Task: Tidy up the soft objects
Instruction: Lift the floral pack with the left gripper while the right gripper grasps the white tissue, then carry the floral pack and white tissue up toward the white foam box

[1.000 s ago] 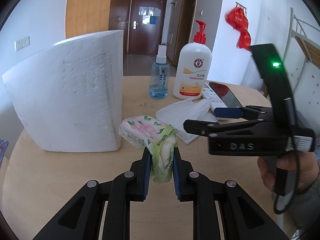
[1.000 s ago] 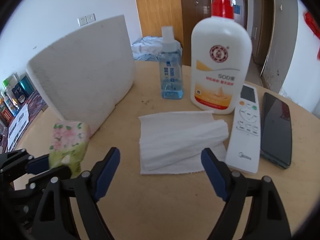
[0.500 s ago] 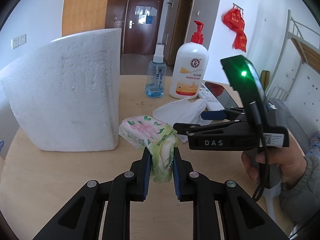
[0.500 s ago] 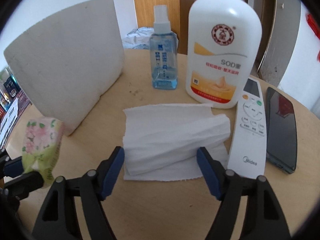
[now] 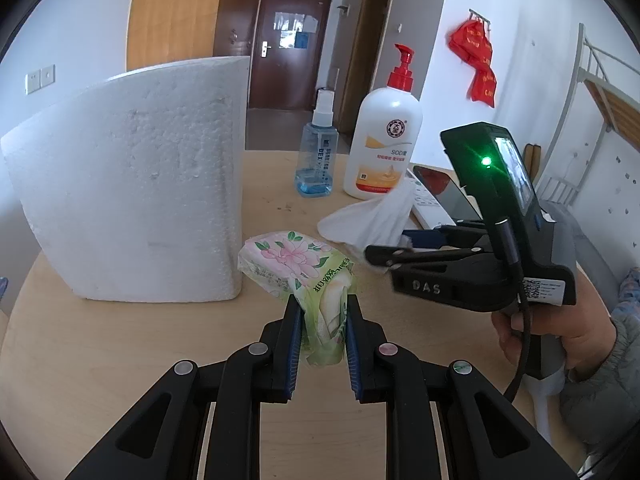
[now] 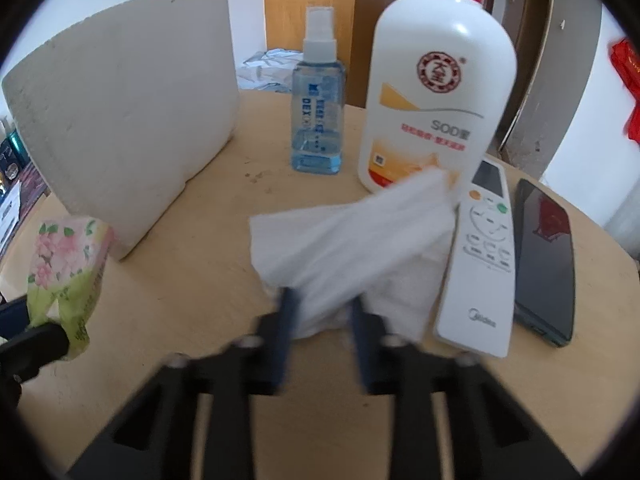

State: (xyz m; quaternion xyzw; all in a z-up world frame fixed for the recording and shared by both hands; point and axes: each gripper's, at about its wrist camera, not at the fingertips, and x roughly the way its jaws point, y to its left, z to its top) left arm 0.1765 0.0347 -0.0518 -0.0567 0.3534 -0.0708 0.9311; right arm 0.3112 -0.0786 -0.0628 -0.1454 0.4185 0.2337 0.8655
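Thin white tissue (image 6: 352, 240), bunched in the right gripper (image 6: 322, 312) clenched fingers, may tear or brush the remote (image 6: 480, 264) at three o'clock; left gripper (image 5: 320, 332) grasps the floral pack (image 5: 296, 264).

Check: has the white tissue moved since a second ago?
Yes. The white tissue has bunched and lifted toward the lotion bottle, between the right gripper jaws.
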